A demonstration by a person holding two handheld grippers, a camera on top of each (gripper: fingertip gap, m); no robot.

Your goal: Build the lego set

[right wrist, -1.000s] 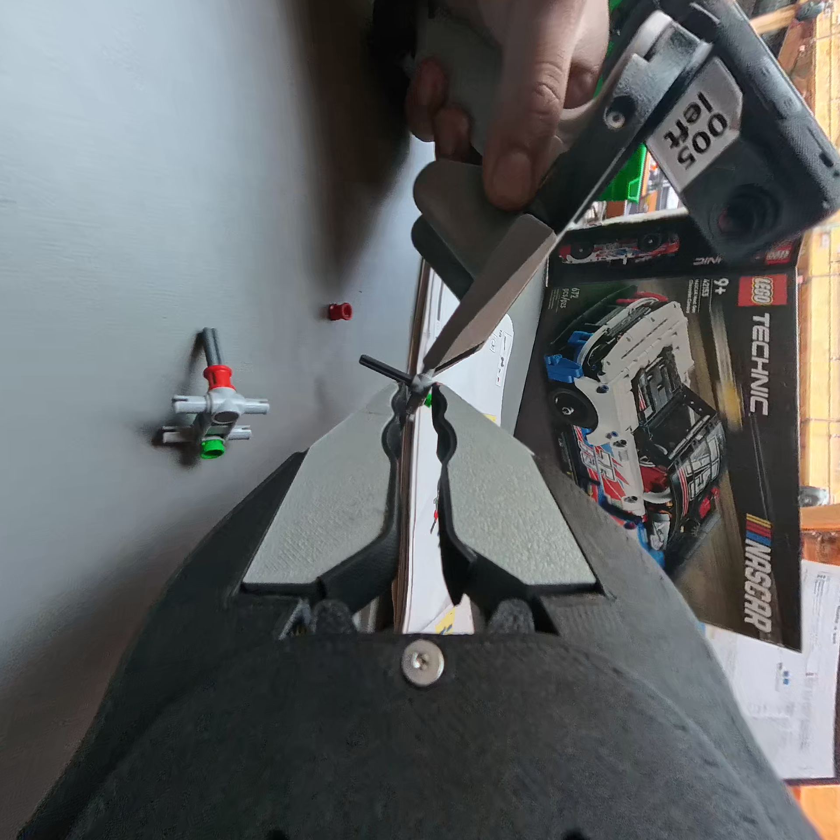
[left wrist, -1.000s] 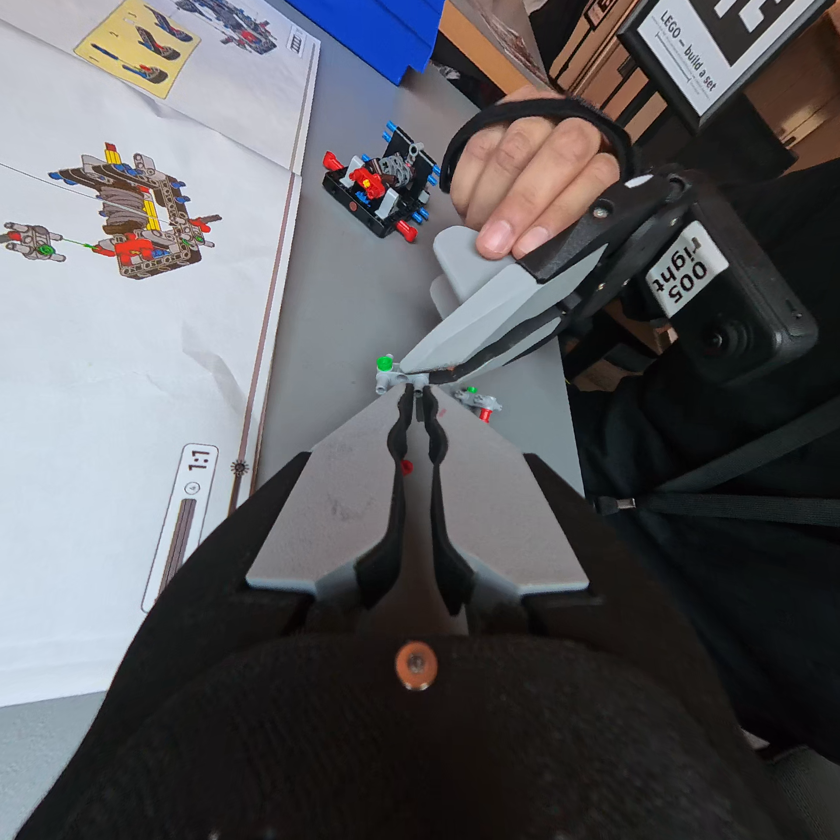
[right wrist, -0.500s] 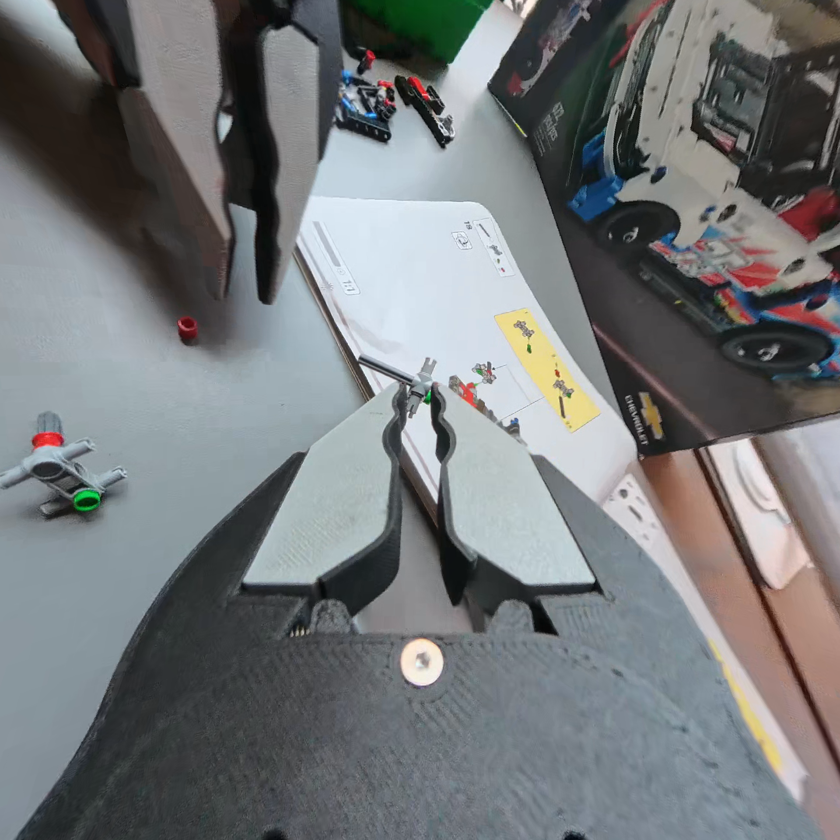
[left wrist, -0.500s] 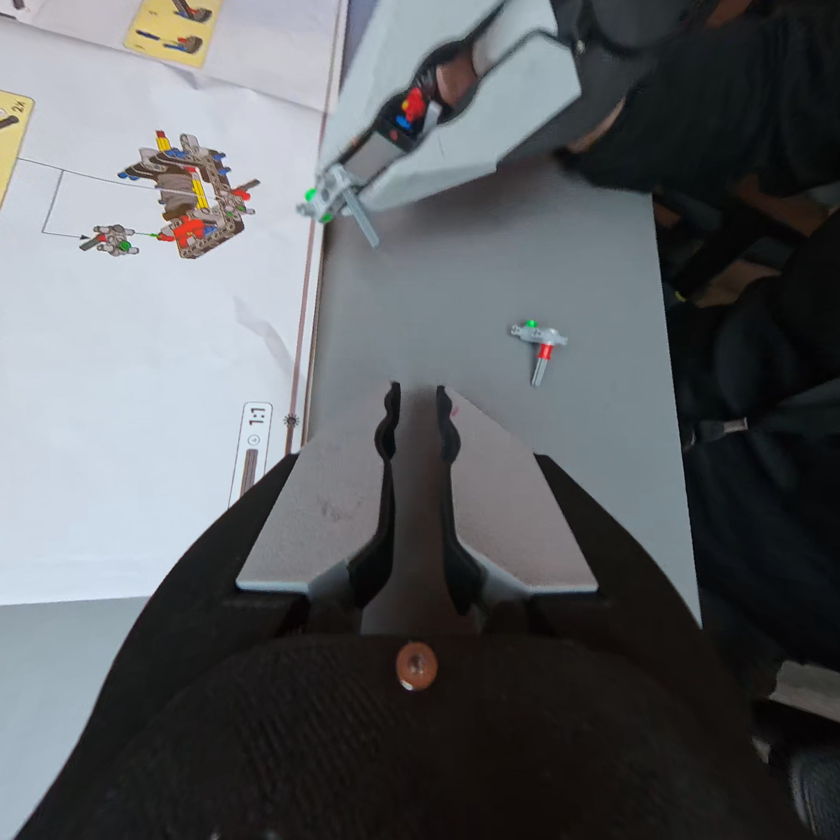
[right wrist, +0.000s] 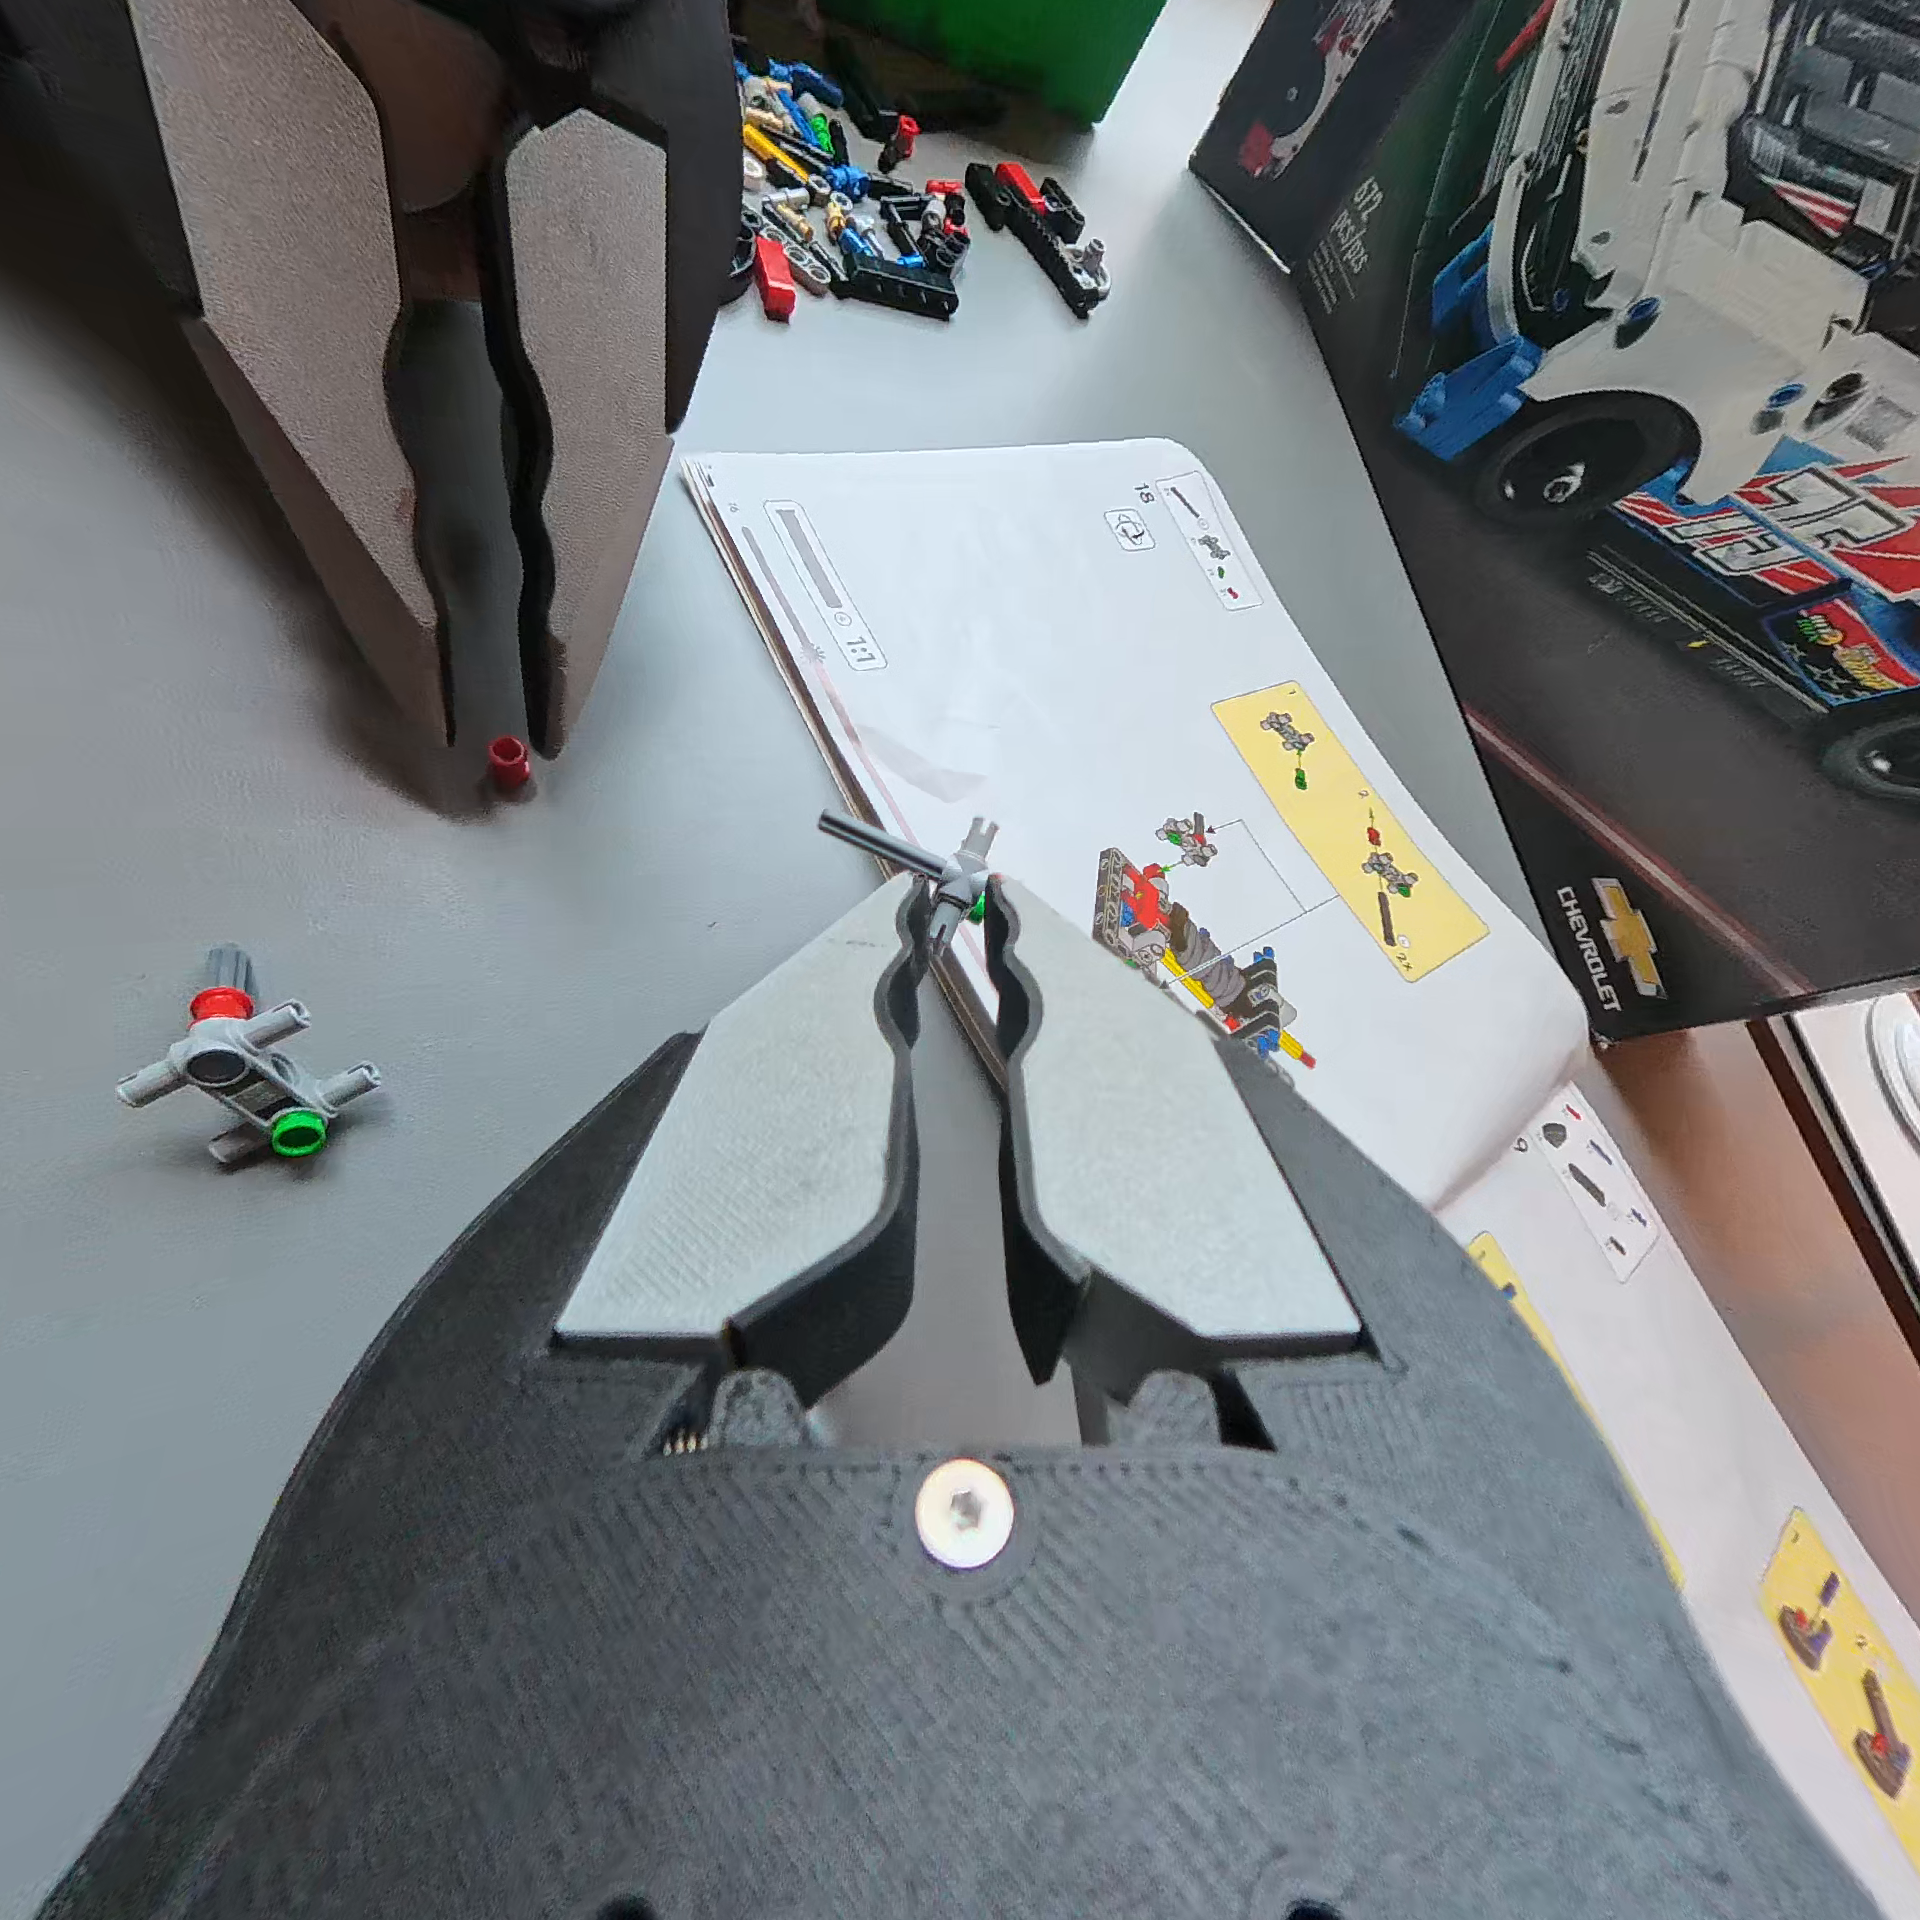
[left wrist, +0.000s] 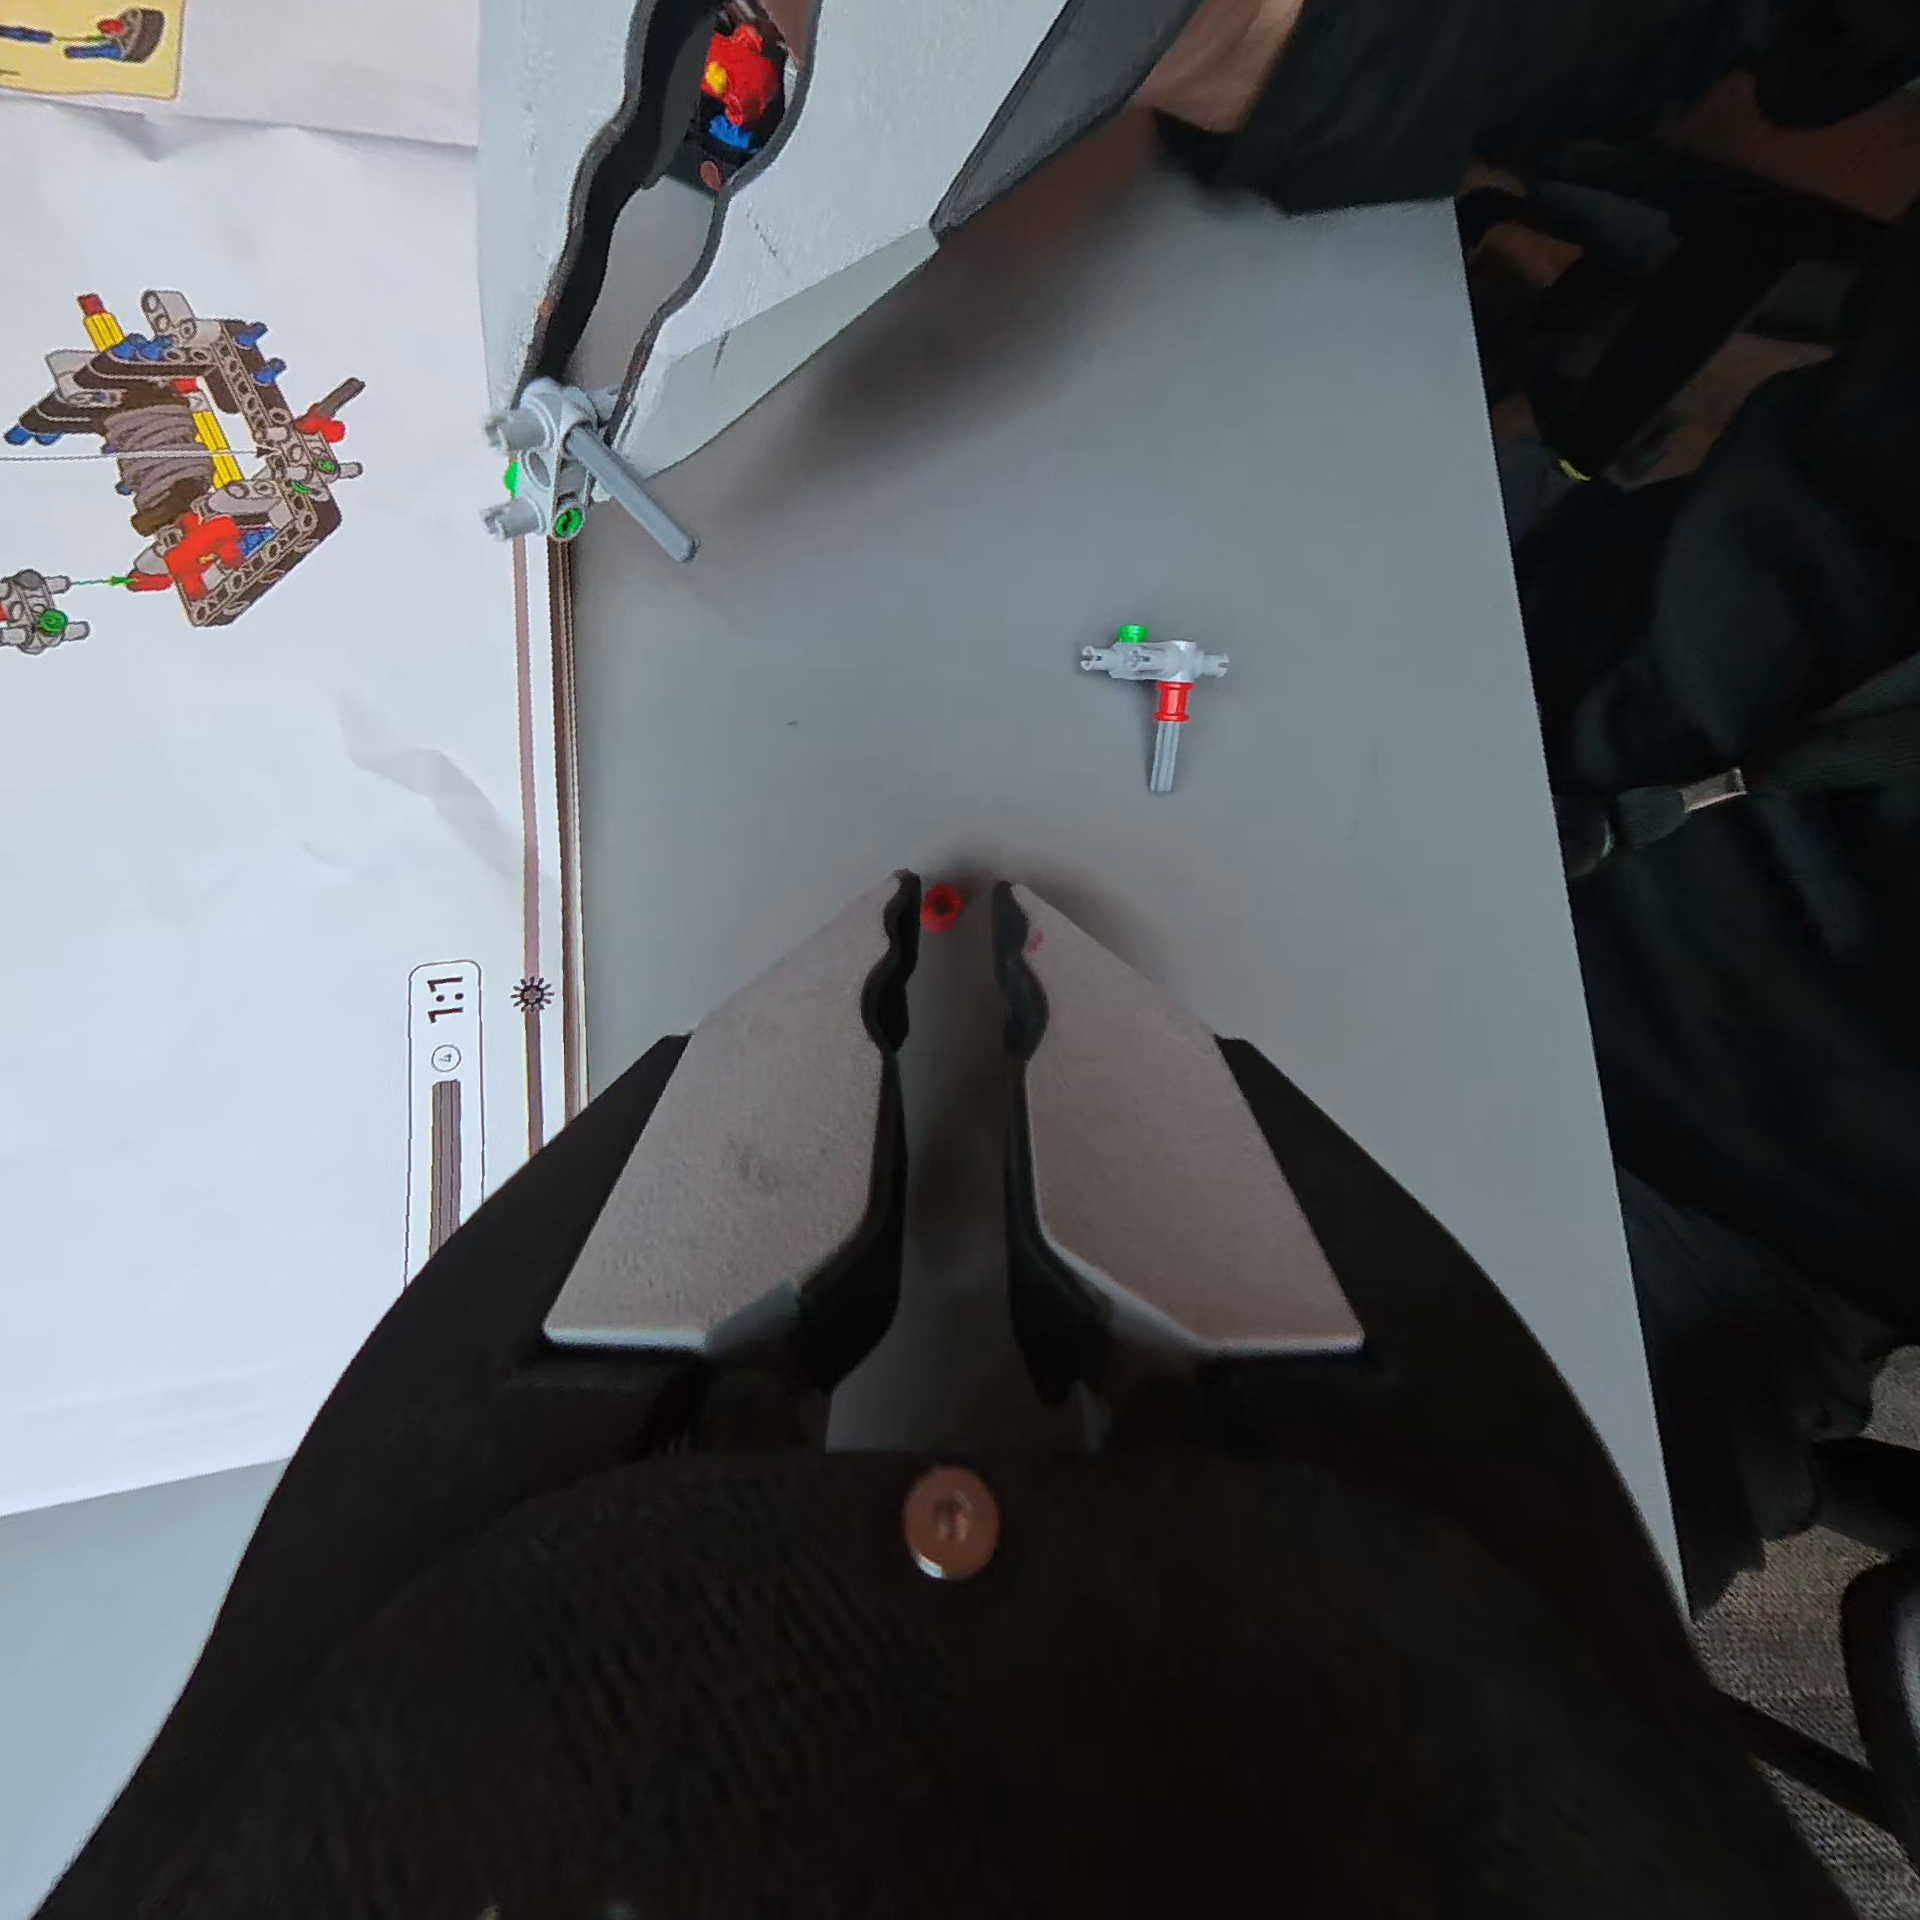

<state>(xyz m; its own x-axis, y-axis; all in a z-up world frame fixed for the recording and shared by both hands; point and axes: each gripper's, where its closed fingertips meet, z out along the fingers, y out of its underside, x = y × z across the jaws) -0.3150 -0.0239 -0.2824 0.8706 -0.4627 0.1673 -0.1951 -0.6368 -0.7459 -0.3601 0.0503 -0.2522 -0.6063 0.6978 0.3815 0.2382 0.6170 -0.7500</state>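
My right gripper (right wrist: 954,891) is shut on a small grey connector assembly (right wrist: 961,871) with a dark axle and a green pin, held above the instruction booklet's edge; it also shows in the left wrist view (left wrist: 551,468). My left gripper (left wrist: 948,896) is open, tips down at the grey table, with a small red bush (left wrist: 940,906) between its fingertips; the bush also shows in the right wrist view (right wrist: 508,757). A second grey connector assembly (left wrist: 1158,675) with a red bush and green pin lies loose on the table, also in the right wrist view (right wrist: 249,1070).
The open instruction booklet (right wrist: 1091,665) lies beside the grippers. A pile of loose parts (right wrist: 862,208) sits at the far end, by a green bin (right wrist: 997,42). The set's box (right wrist: 1662,416) stands to the right. The table edge (left wrist: 1538,831) runs close on the right. Left tips to right tips: about 9 cm.
My left gripper let go of the connector assembly, opened, pulled back and came down around the red bush. My right gripper kept the assembly and swung over the booklet's edge.
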